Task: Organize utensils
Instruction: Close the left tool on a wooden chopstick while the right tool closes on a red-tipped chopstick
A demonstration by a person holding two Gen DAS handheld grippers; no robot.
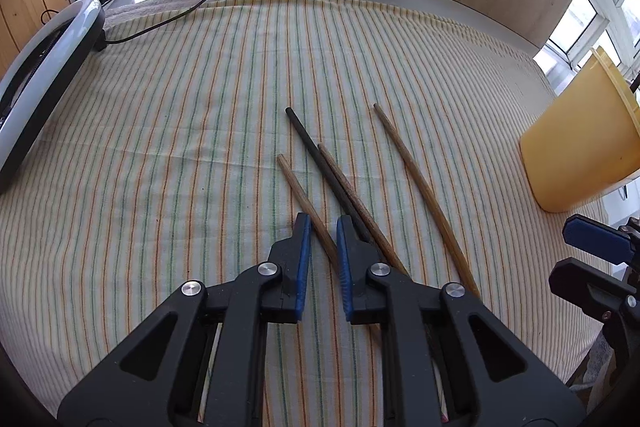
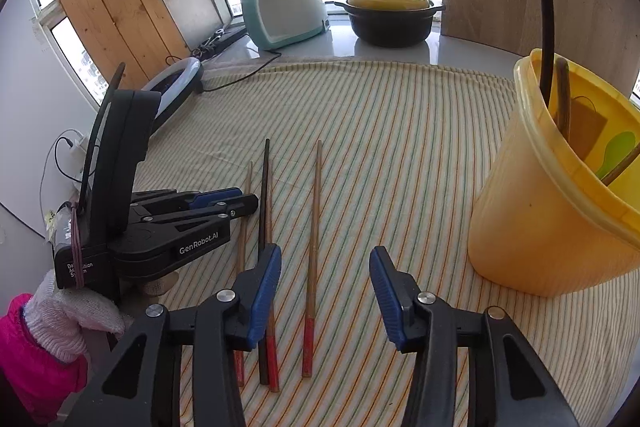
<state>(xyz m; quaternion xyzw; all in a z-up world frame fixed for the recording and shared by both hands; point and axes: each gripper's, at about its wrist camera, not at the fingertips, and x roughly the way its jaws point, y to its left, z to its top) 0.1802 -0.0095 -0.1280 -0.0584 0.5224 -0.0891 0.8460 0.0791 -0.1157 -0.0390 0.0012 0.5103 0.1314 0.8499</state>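
Four chopsticks lie side by side on the striped cloth, and a yellow cup stands off to the right with a few sticks and a green spoon already in it. The left gripper sits low over the cloth with its blue pads a little way apart, one on each side of the leftmost stick — the pads look close to the stick but I cannot tell if they squeeze it yet. The black stick and a brown one lie crossed just to the right of it, very near the right pad. The right gripper is wide open and holds nothing; it hovers over the red-tipped stick that lies by itself, near the cup. My guess is the step now is to pick up the leftmost stick. To do it well, close the pads slowly and keep them straight across the stick, so it does not roll or flip. Watch the right pad — it could bump the black stick and push the pair away. Lift straight up, then carry the stick to the cup and drop it in tip first.
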